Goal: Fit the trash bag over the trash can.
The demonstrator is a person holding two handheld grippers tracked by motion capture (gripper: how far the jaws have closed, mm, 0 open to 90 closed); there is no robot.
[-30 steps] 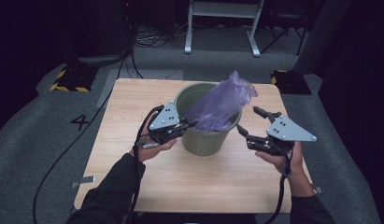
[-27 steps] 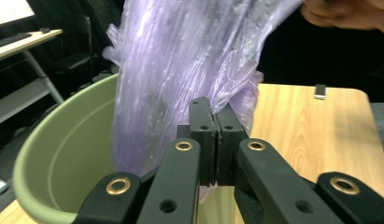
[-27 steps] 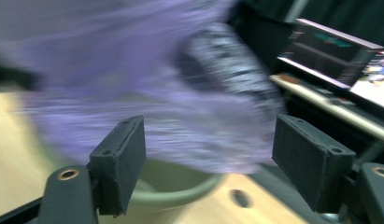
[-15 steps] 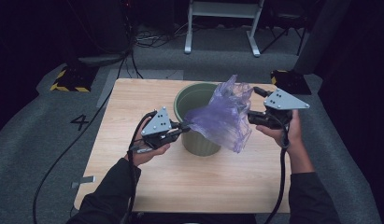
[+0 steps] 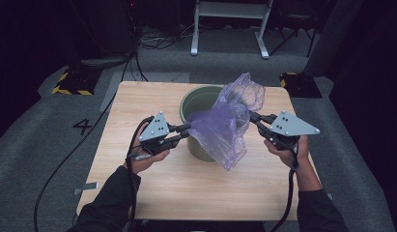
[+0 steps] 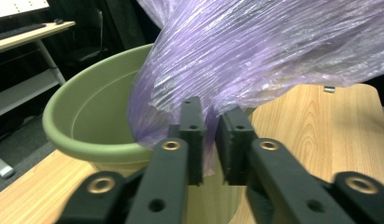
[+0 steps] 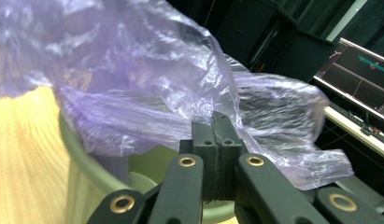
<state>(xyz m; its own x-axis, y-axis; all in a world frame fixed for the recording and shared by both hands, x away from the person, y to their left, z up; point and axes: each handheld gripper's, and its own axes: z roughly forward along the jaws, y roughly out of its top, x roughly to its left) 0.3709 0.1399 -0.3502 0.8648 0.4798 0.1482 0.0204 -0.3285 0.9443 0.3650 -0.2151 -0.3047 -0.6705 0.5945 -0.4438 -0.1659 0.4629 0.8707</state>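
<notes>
The bucket (image 5: 198,125) stood on the counter (image 5: 138,101), nearer its far edge than its near edge. The plastic bag (image 5: 225,123) hung over the bucket's right rim, between the left claw (image 5: 186,131) and the right claw (image 5: 251,117).

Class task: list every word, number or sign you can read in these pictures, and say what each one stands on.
"4": dark numeral on the grey carpet floor, left of the light wooden table.
Computer screens in both gripper views: text too small and blurred to read.
Purple plastic bag and green plastic bucket: no print.
</notes>
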